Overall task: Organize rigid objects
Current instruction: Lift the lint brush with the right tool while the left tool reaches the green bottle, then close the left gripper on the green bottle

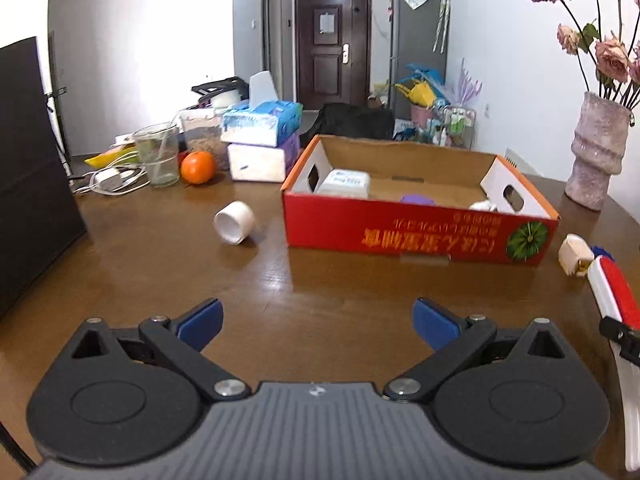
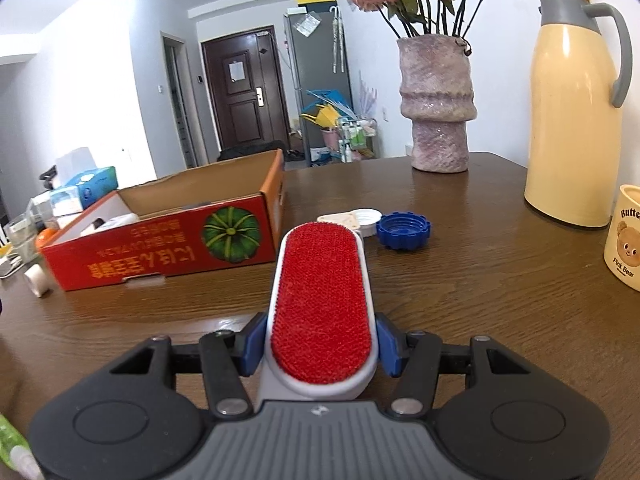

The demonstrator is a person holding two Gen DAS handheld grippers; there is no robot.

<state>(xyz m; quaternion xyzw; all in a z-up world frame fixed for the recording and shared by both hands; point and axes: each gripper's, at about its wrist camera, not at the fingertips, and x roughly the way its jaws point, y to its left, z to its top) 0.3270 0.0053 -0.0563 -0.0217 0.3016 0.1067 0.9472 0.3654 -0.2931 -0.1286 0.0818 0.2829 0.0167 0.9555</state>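
Note:
My right gripper [image 2: 320, 340] is shut on a white lint brush with a red pad [image 2: 320, 304], held above the table; the brush also shows at the right edge of the left wrist view [image 1: 614, 292]. My left gripper [image 1: 318, 324] is open and empty above the table, short of the red cardboard box [image 1: 420, 236]. The box [image 2: 160, 252] holds a white container [image 1: 346, 184], a purple item [image 1: 418, 199] and a small white item [image 1: 484, 206]. A white cylinder [image 1: 235, 222] lies on its side left of the box. A blue cap [image 2: 404, 230] and a white piece [image 2: 356, 218] lie beyond the brush.
A pink vase with dried roses [image 2: 438, 104], a yellow thermos [image 2: 576, 120] and a bear mug [image 2: 624, 248] stand at the right. Tissue packs [image 1: 262, 140], an orange [image 1: 198, 167], a glass [image 1: 158, 156] and cables [image 1: 108, 178] sit at the back left. A dark panel [image 1: 28, 176] stands far left.

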